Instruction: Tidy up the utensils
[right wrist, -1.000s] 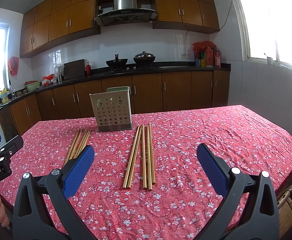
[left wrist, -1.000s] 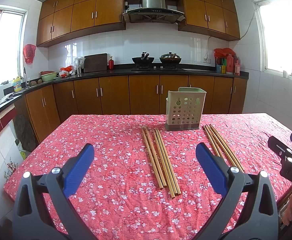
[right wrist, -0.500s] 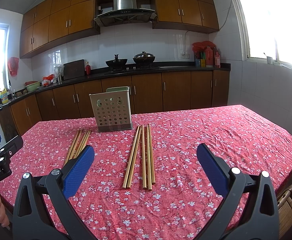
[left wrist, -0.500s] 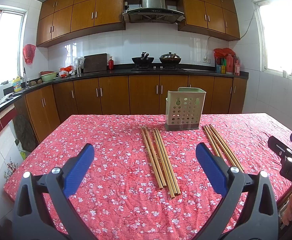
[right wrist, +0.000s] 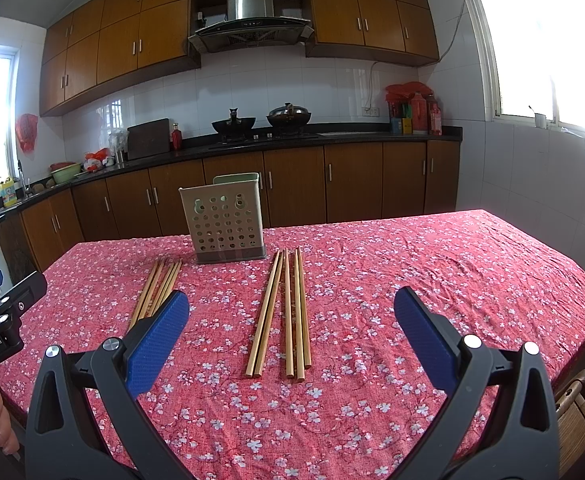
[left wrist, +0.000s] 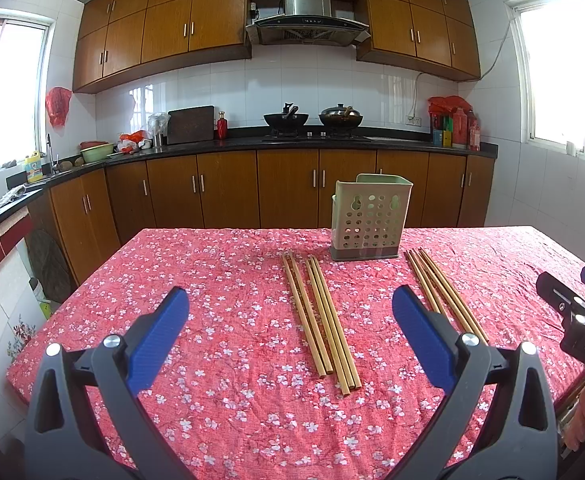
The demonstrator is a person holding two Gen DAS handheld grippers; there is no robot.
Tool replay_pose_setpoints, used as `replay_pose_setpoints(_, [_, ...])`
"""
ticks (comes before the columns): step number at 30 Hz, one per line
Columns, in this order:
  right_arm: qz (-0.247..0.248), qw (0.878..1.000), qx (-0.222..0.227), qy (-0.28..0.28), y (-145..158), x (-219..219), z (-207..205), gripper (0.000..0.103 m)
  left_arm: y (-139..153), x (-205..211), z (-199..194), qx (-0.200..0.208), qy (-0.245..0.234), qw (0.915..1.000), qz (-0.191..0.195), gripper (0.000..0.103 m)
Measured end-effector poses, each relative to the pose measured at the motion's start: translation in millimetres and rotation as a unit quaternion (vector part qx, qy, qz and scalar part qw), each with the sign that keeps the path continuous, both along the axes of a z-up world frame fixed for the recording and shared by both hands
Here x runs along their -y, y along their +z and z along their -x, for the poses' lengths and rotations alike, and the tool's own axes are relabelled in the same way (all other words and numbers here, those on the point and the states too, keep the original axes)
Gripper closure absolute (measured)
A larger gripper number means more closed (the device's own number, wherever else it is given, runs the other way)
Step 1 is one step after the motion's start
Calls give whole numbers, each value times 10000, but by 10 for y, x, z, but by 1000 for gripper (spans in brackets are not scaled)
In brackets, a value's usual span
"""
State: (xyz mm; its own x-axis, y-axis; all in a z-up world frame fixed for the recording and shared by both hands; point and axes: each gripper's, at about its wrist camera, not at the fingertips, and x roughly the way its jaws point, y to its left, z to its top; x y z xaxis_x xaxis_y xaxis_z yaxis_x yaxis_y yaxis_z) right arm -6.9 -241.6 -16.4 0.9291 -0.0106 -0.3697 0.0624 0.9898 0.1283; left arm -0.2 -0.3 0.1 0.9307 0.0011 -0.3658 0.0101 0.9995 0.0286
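Two bundles of long bamboo chopsticks, the left bundle (left wrist: 322, 316) and the right bundle (right wrist: 282, 312), lie mid-frame on the red floral-clothed desk (left wrist: 212, 280), flanking the perforated beige plastic utensil holder (left wrist: 366, 220). We judge it best to pinch one bundle across its middle, then tip it upright into the holder. Both left gripper (left wrist: 290, 328) and right gripper (right wrist: 292, 328) hover empty, jaws wide apart. Only the right view shows its bundle unobstructed.

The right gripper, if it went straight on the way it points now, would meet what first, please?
Probably the chopsticks lying ahead between the open fingers of the right gripper; the holder stands farther back and left. Depth is uncertain.
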Motion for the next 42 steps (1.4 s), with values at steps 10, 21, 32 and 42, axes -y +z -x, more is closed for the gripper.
replay_pose_setpoints(10, [-1,10000,-2,3,4,3,-1,2,0,-1,1,1,-3,10000,4,4])
replay_pose_setpoints(21, [-8,10000,-8,2,4,4,-1,2,0,-2,1,-3,-3,10000,3,4])
replay_pose_setpoints(32, [-12,10000,-9,1,3,9,-11,2,0,-2,1,-7,-6,10000,3,4])
replay_pose_setpoints(42, [-26,10000,-56,-5,-21,26,-40,2,-79,36,-17,-69,34,10000,17,4])
